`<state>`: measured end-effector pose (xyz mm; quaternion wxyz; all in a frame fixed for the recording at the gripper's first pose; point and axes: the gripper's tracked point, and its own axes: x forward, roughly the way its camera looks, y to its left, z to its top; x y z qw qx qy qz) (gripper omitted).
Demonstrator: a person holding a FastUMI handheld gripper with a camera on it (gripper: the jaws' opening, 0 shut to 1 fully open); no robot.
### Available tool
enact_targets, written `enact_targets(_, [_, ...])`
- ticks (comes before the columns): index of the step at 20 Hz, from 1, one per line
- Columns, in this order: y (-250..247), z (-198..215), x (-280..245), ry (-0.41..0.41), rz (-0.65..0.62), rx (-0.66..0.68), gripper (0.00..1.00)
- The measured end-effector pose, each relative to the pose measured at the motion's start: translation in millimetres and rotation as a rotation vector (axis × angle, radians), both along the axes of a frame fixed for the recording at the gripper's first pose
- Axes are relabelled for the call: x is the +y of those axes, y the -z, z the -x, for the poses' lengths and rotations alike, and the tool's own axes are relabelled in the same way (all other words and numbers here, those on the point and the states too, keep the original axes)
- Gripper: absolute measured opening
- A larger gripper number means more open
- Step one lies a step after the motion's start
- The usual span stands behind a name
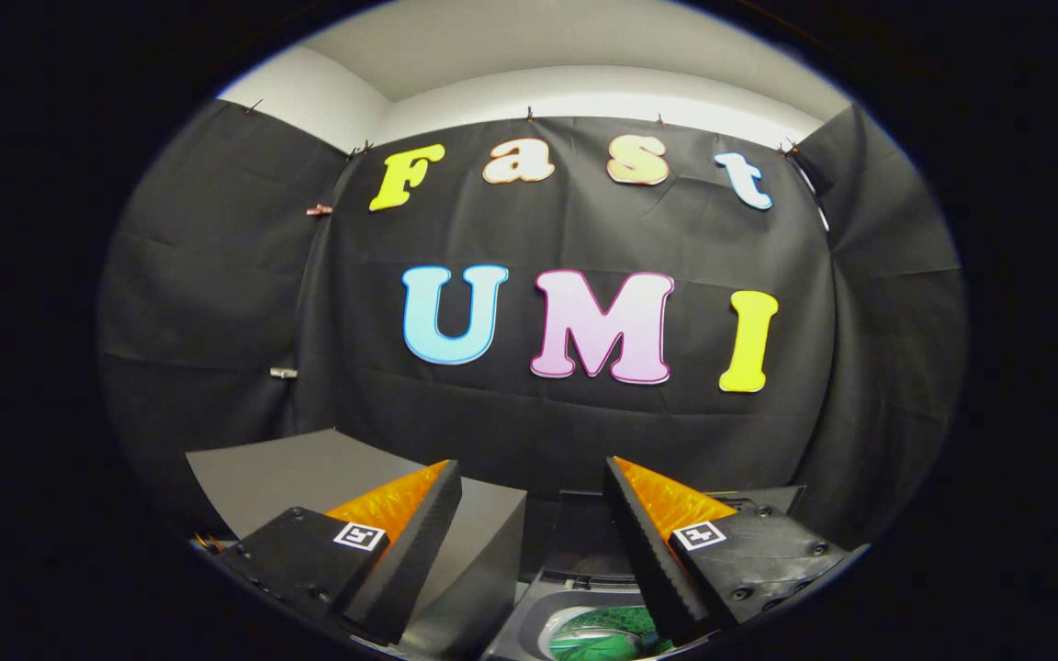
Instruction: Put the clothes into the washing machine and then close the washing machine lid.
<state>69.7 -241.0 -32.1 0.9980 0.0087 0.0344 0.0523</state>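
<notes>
So on the left there's a flat grey panel (309, 477), matte and angular, sitting behind the left finger (400, 551). The gripper (534, 514) is spread wide with nothing between its ridged, wedge-shaped fingers. Low down between them, closer to the right finger, is the washing machine (543, 610): round opening facing up, something green and crumpled inside (607, 629).

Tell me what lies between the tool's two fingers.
Nothing is held: the open tool frames the washing machine's opening below, with something green inside, in the gripper view.
</notes>
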Motion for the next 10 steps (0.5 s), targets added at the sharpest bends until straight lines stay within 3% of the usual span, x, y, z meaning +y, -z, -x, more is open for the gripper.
enact_targets(2, [21, -34, -39, 0.031, 0.062, 0.056, 0.98])
enact_targets(7, [87, -128, -145, 0.175, 0.057, 0.226, 0.98])
enact_targets(10, [135, -155, -174, 0.204, 0.070, 0.345, 0.98])
